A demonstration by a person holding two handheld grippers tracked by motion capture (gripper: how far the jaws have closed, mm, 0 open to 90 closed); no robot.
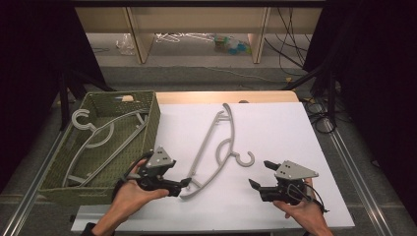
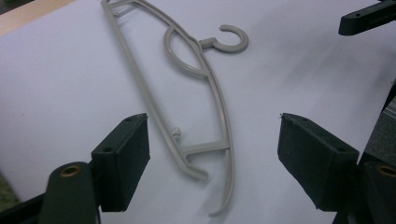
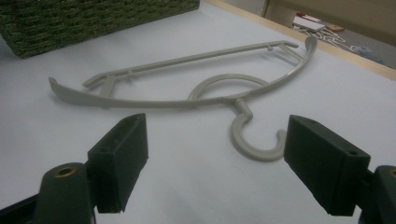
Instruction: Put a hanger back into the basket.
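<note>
A grey plastic hanger [image 1: 216, 147] lies flat on the white table top, its hook [image 1: 246, 160] towards the right. My left gripper [image 1: 179, 179] is open beside the hanger's near end. In the left gripper view that end of the hanger [image 2: 205, 149] lies on the table in line with the gap of the left gripper [image 2: 212, 163], and neither pad touches it. My right gripper [image 1: 259, 174] is open just right of the hook. In the right gripper view the hook [image 3: 254, 140] lies ahead of the right gripper [image 3: 215, 163], apart from it.
A green woven basket [image 1: 152, 123] stands at the table's left and holds a second grey hanger [image 1: 98, 135]. A wooden edge [image 1: 226, 97] runs along the far side of the table. Cables [image 1: 295, 54] and loose items lie on the floor beyond.
</note>
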